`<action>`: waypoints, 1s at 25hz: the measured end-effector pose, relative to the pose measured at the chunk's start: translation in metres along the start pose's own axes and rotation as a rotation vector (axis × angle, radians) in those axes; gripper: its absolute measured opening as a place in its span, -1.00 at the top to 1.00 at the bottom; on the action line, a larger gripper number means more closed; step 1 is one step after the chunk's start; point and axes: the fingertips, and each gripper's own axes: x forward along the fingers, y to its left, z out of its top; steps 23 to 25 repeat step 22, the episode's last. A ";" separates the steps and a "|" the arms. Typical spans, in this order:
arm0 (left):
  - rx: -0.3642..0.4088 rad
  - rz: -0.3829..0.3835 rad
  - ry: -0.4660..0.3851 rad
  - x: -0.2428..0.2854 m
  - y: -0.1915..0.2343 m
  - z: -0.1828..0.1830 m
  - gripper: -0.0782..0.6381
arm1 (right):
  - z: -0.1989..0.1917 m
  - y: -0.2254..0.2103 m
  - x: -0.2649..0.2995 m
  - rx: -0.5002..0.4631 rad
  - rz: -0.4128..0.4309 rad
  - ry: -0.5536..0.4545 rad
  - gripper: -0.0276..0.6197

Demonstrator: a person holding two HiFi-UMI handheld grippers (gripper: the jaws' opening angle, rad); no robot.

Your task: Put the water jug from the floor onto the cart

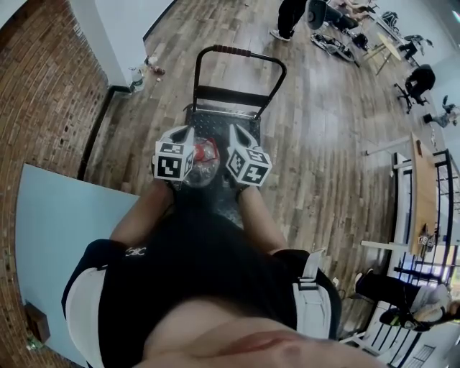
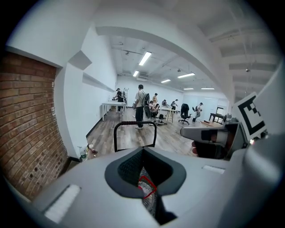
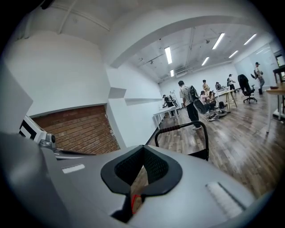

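Observation:
The water jug (image 1: 203,162) is clear plastic with a red top. In the head view it hangs between my two grippers, above the near end of the black cart (image 1: 215,118). My left gripper (image 1: 183,141) is shut, and a red-edged piece of the jug (image 2: 147,189) shows in the slit between its jaws. My right gripper (image 1: 241,141) is shut too, with a red strip of the jug (image 3: 132,202) pinched low between its pads. The cart's handle (image 1: 241,54) stands at the far end, also seen ahead as the handle (image 2: 135,124) and the handle (image 3: 182,127). Most of the jug's body is hidden behind the grippers.
A brick wall (image 1: 43,93) runs along the left, with a pale blue panel (image 1: 65,215) against it. Small bottles (image 1: 147,68) lie by the wall's corner. People, desks and chairs (image 1: 323,18) fill the far end of the room. A wooden table (image 1: 422,187) stands to the right.

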 end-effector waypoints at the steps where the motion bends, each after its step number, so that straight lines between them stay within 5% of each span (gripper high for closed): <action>1: -0.004 -0.001 0.003 0.000 0.000 -0.001 0.78 | 0.000 -0.001 -0.001 0.002 -0.002 -0.002 0.88; 25: -0.022 -0.004 0.040 0.000 0.001 -0.018 0.78 | -0.018 0.003 0.001 0.013 0.018 0.040 0.88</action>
